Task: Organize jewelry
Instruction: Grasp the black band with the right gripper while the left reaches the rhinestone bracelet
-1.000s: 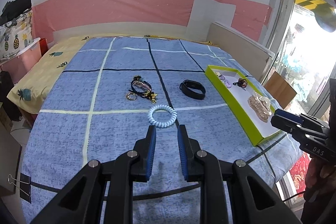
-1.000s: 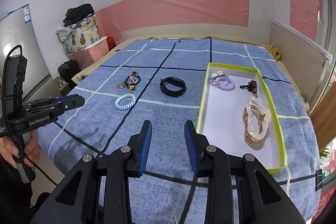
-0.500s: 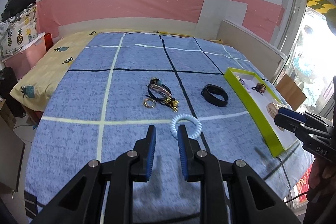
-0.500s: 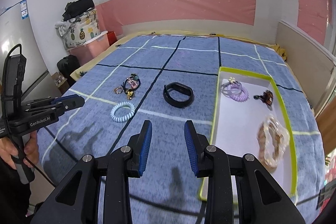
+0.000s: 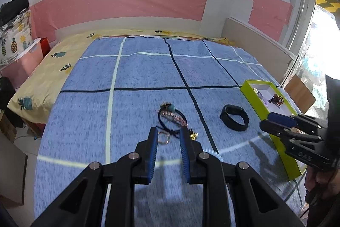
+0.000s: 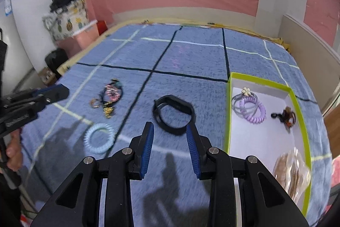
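The left gripper (image 5: 169, 137) had swung left and forward over the last second, its fingers spread a little wider and holding nothing. The pale blue coil hair tie (image 6: 98, 137) it had faced was now slipping under its right finger, and the gold ring (image 5: 163, 139) of the tangled jewellery cluster (image 5: 173, 119) sat framed between its tips instead. The right gripper (image 6: 170, 135) had advanced too, fingers apart and empty, with the black wristband (image 6: 173, 113) just beyond them on the blue checked bedspread (image 6: 191, 61). That suggested each hand had picked its target: the cluster for the left, the band for the right. Further right, the lime-green tray (image 6: 229, 112) already held the purple coil ties (image 6: 251, 109), a dark hair clip (image 6: 285, 117) and a beige bracelet bundle (image 6: 292, 171).
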The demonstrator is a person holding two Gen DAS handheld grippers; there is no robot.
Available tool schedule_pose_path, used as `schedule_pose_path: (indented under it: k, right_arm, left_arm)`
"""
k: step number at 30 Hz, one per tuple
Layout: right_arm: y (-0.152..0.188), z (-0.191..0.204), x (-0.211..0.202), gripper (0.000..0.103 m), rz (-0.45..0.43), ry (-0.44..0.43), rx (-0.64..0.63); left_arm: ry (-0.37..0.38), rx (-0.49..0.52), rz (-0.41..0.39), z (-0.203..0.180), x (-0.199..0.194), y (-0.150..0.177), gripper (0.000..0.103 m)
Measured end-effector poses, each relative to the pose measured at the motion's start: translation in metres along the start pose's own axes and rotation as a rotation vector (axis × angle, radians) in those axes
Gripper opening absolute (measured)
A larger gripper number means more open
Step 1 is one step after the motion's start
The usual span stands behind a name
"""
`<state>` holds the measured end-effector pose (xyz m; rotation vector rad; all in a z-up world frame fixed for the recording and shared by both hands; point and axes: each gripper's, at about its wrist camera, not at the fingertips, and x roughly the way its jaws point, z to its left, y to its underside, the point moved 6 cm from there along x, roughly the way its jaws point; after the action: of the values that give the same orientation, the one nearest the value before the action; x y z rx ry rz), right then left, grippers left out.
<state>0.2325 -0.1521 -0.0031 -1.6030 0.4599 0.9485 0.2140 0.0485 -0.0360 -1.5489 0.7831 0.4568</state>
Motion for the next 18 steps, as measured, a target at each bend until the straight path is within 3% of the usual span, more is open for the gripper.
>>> schedule_pose_path:
  k: [11,18]
  right_arm:
    - [-0.019,-0.005,0.061,0.033,0.219,0.030,-0.203]
    - [-0.019,-0.006,0.077,0.031,0.250,0.021,-0.222]
  left_arm:
    - [0.042,-0.019,0.046,0.007,0.032,-0.007,0.022]
    - [0.023,-0.030,0.081,0.014,0.054,-0.012,0.022]
